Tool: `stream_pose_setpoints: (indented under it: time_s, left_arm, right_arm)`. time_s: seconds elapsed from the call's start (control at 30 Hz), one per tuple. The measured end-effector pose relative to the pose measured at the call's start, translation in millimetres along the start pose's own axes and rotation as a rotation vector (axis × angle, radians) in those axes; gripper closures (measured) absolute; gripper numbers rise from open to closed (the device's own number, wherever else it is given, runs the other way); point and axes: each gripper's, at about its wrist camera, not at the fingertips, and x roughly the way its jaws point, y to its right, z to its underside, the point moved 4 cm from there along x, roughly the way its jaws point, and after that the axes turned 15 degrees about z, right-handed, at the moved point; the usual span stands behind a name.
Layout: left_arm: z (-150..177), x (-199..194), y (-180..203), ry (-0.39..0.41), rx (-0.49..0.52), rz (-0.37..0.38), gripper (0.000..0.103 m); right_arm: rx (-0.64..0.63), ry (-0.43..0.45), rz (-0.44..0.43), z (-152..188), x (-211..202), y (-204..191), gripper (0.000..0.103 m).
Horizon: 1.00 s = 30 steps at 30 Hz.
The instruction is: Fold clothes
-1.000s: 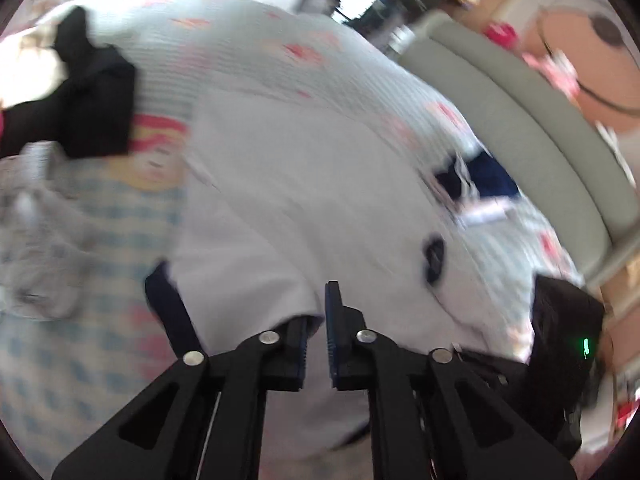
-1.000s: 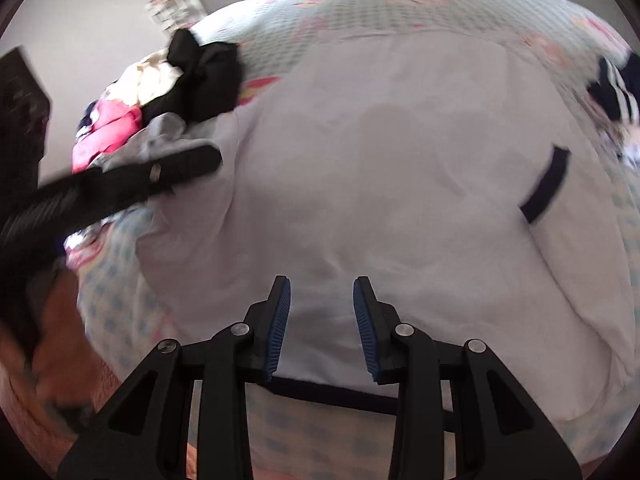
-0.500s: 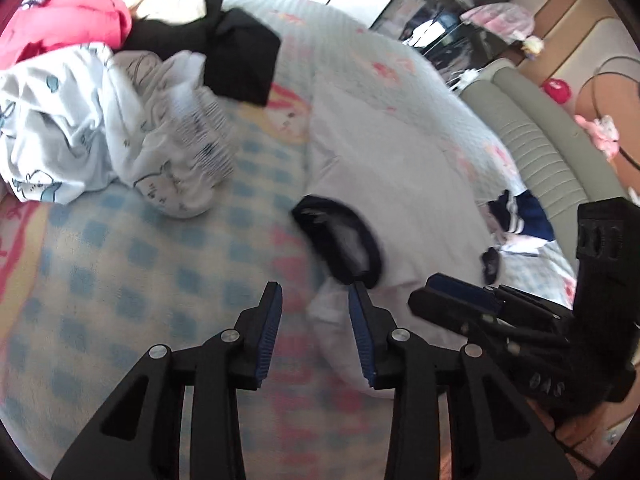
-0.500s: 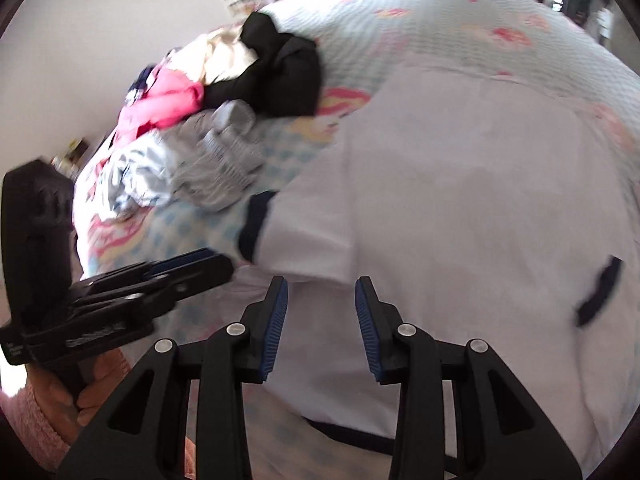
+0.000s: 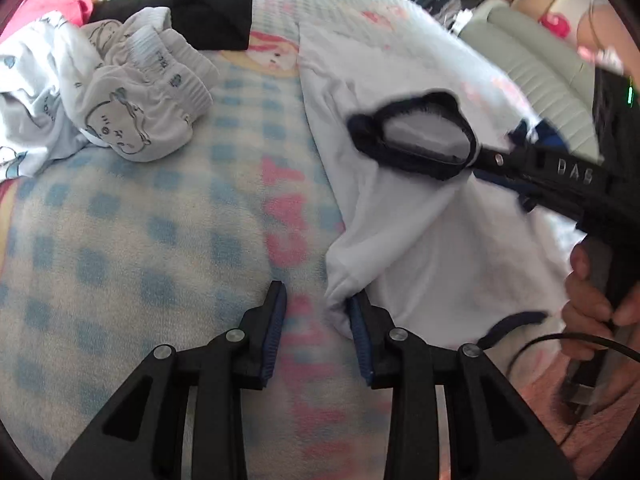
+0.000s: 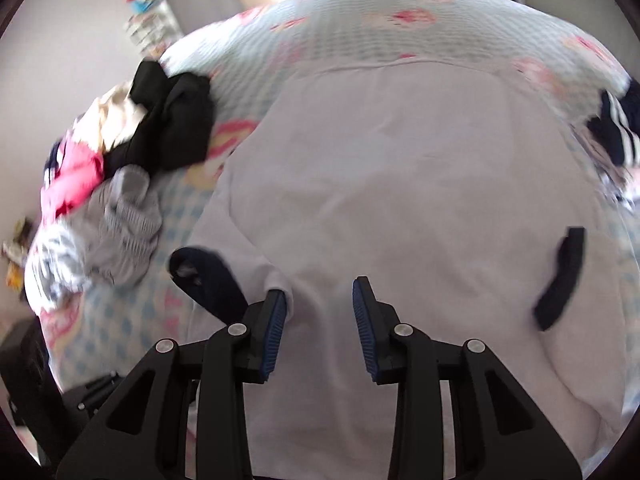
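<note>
- White shirt (image 6: 400,184) with dark trim lies spread across the middle of the bed (image 5: 120,240), its hem toward the far edge and one dark-cuffed sleeve (image 5: 420,140) lifted over the body.
- Left hand-held gripper (image 5: 318,320) stands partly open; a bunched fold of the shirt touches its right pad, and nothing is pinched.
- Right hand-held gripper (image 6: 320,312) is also partly open, jaws over the white cloth beside the raised sleeve; in the left wrist view it reaches just under the cuff. Whether its closing catches cloth I cannot tell.
- Risk: with neither pad pressing, the raised sleeve will likely slump off line, leaving a crooked fold.
- Risk: the bunched fold at the left pads could be grabbed as a thick wad, dragging the whole shirt toward the near edge.
- Loose clothes (image 5: 132,92) heaped toward the left edge lie near the shirt; a wide sweep may snag them.
</note>
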Motion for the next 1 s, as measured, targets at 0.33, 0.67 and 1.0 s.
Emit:
stream_pose_setpoints:
  time_s: [0.33,0.67,1.0]
  left_arm:
    - [-48,-26,-12,0.151,-0.142,0.185,0.072]
    - [-5,20,4,-0.121,0.049,-0.024,0.072]
    - [-45,-16,13,-0.021,0.067,0.022,0.07]
  right_arm:
    - [-0.272,-0.019,-0.078,19,-16,-47,0.067]
    - [-0.096,-0.034,0.057,5,20,-20,0.067]
    - [-0.036,-0.041,-0.049,10,1,-1,0.067]
